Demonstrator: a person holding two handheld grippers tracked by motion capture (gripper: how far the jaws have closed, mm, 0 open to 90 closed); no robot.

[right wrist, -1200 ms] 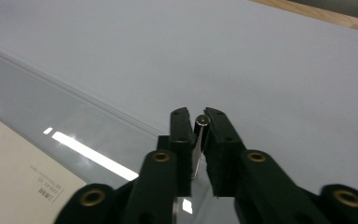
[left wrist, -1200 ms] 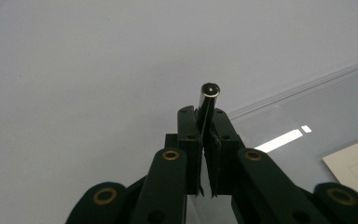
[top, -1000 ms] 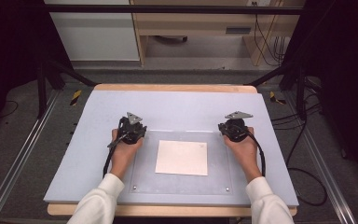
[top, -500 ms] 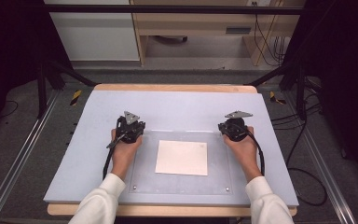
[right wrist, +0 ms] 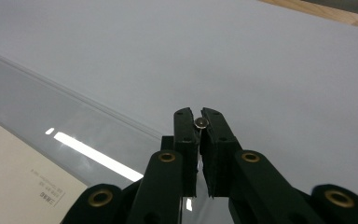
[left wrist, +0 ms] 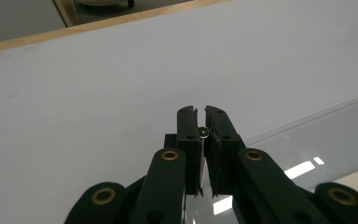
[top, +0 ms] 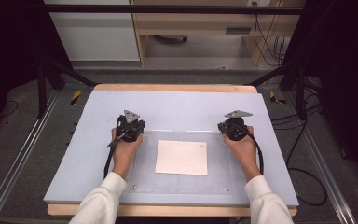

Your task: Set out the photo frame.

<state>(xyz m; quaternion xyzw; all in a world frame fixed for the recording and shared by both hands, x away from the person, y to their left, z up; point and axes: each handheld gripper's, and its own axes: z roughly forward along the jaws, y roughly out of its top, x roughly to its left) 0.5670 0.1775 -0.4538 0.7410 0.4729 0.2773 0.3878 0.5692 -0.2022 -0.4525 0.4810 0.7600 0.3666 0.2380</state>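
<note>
1. The desk [top: 177,105] carries a pale grey board, and on the board lies a clear sheet [top: 216,154] fixed by a small screw at each corner.
2. A cream paper [top: 182,157] lies under or on the clear sheet, near its middle; which of the two I cannot tell.
3. The left gripper [top: 128,127] sits at the sheet's far left corner, held by the person's left hand [top: 125,150].
4. In the left gripper view, its jaws stand nearly together, with only a thin slit between them, and a small screw head [left wrist: 204,132] shows in that slit. The jaws have just finished closing; whether they pinch the screw or only hover over it I cannot tell.
5. The right gripper [top: 234,127] sits at the sheet's far right corner, held by the right hand [top: 241,148].
6. In the right gripper view, its jaws are likewise closed to a narrow slit, and a round screw head [right wrist: 201,122] shows at the tips between them.
7. Both grippers are well apart from each other, with the paper between them and nearer the person.
8. A black cable [top: 108,158] trails from the left gripper along the forearm.
</note>
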